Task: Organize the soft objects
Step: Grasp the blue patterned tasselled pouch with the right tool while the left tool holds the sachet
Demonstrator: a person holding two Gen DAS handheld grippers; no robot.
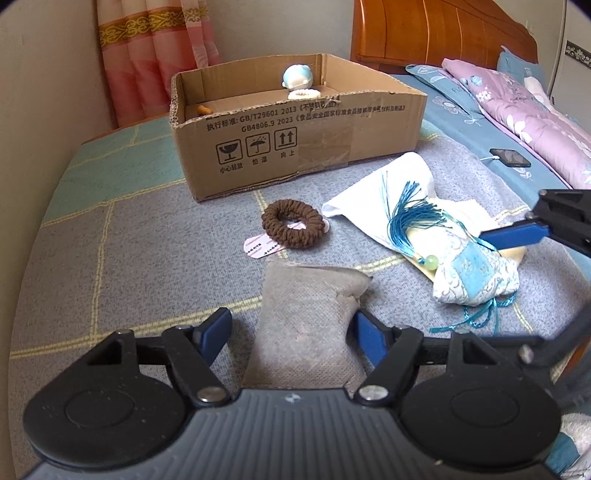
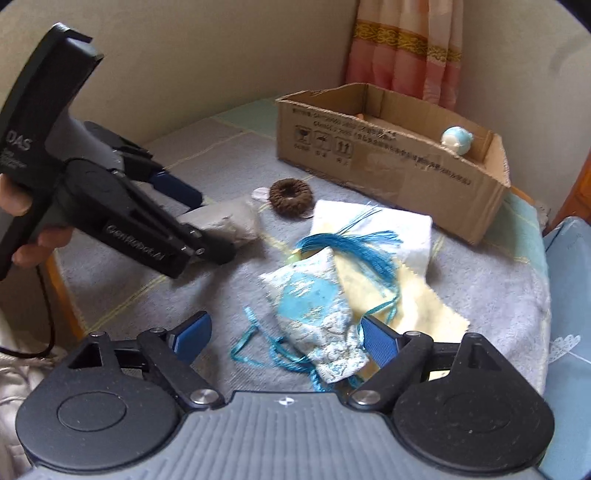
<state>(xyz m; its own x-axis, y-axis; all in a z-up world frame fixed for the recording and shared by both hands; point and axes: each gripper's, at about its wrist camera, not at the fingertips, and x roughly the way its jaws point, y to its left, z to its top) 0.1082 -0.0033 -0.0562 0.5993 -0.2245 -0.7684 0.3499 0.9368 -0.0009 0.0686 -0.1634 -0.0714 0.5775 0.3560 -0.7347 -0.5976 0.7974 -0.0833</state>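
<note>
the grey pouch (image 1: 303,325) is a matt, nubbly non-woven cloth. the sachet (image 2: 317,314) is a patterned brocade with a slight sheen, its tassel (image 1: 413,221) made of glossy blue threads. the scrunchie (image 1: 293,228) is a rough brown knit. the box (image 1: 295,129) is matt corrugated cardboard with frayed edges and strips of shiny tape. the bed cover (image 1: 110,258) is a coarse woven cloth. the headboard (image 1: 443,33) is varnished, glossy wood. the left gripper (image 1: 291,332) has matt black plastic arms, smooth blue fingers (image 1: 214,328) and bright metal screws.
</note>
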